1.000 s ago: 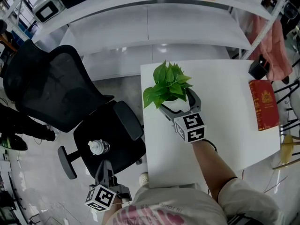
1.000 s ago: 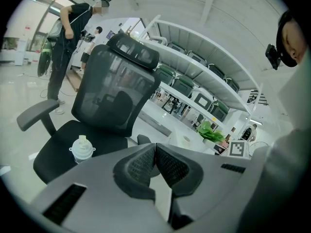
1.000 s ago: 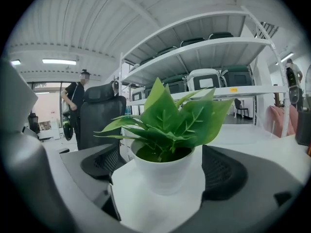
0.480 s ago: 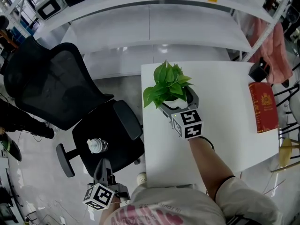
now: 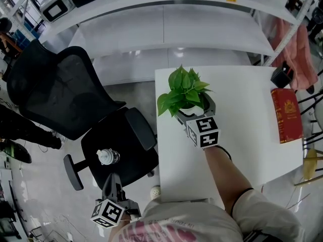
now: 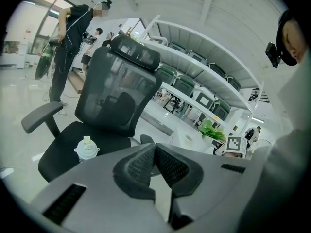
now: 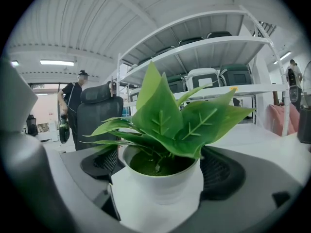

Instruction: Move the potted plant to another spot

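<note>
The potted plant [image 5: 182, 91], green leaves in a small white pot, stands near the left edge of the white table [image 5: 247, 150]. My right gripper [image 5: 194, 106] reaches in from the near side. Its two jaws lie on either side of the pot. In the right gripper view the pot [image 7: 161, 186] fills the gap, and both ribbed pads [image 7: 99, 163] press against its sides. My left gripper [image 5: 115, 181] hangs low at the left, over the floor beside the chair. Its jaws are shut together with nothing between them [image 6: 155, 150].
A black office chair [image 5: 70, 97] stands left of the table with a white bottle [image 5: 107, 157] on its seat. A red book [image 5: 286, 116] and a black object [image 5: 280, 76] lie at the table's right edge. Curved white shelves [image 5: 166, 26] run behind. A person [image 6: 68, 42] stands beyond the chair.
My right gripper has crept slightly forward around the pot. The plant stays in the same place on the table. The left gripper has not moved.
</note>
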`<action>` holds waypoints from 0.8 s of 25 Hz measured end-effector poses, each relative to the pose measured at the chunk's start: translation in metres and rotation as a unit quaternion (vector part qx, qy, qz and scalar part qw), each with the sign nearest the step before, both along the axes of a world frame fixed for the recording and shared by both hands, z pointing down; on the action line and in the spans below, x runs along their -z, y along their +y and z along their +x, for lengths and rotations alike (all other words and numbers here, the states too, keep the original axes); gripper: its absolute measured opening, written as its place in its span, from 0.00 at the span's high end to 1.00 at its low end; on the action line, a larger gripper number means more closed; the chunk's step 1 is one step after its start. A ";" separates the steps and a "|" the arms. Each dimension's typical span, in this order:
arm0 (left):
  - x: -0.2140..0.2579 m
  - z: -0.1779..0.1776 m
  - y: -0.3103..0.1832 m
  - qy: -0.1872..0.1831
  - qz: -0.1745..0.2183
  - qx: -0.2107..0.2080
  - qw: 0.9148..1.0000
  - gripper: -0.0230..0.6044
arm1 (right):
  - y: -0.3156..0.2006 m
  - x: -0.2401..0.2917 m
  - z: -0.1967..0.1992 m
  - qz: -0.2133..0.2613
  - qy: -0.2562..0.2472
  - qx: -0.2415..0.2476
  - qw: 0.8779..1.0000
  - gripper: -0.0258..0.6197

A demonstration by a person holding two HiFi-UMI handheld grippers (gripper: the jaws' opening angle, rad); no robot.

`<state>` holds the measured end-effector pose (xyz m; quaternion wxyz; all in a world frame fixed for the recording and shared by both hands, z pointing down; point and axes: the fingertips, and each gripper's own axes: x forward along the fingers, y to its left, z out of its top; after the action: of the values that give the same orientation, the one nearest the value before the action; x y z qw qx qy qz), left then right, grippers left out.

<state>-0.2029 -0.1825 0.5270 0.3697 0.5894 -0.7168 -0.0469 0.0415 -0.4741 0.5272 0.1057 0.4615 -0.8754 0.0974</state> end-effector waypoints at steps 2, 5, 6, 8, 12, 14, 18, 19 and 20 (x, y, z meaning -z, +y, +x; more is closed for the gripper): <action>0.001 -0.001 0.001 0.000 0.000 0.002 1.000 0.92 | -0.001 0.000 0.000 0.000 0.001 -0.001 1.000 0.12; 0.002 -0.006 0.003 -0.001 0.001 0.009 1.000 0.92 | -0.003 0.001 0.000 -0.002 0.000 0.000 1.000 0.12; 0.003 -0.007 0.003 -0.002 0.001 0.011 1.000 0.92 | -0.003 0.000 0.000 -0.003 0.000 0.001 1.000 0.12; 0.003 -0.008 0.005 -0.002 0.002 0.013 1.000 0.92 | -0.003 0.000 0.001 -0.006 -0.001 0.001 1.000 0.12; 0.005 -0.011 0.003 -0.001 0.006 0.016 1.000 0.92 | -0.003 0.000 0.002 -0.010 -0.001 -0.004 1.000 0.17; 0.006 -0.011 0.002 0.000 0.008 0.016 1.000 0.92 | -0.003 0.000 0.003 -0.011 -0.001 -0.004 1.000 0.17; 0.005 -0.011 0.001 0.003 0.010 0.018 1.000 0.92 | -0.003 0.000 0.003 -0.010 0.003 -0.004 1.000 0.17; 0.004 -0.012 0.001 0.004 0.010 0.018 1.000 0.92 | -0.003 0.000 0.002 -0.010 0.004 -0.004 1.000 0.17; 0.004 -0.012 0.001 0.004 0.009 0.018 1.000 0.92 | -0.003 0.000 0.002 -0.010 0.005 -0.004 1.000 0.17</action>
<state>-0.2144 -0.1813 0.5231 0.3665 0.5797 -0.7250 -0.0629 0.0431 -0.4768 0.5270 0.1139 0.4647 -0.8719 0.1045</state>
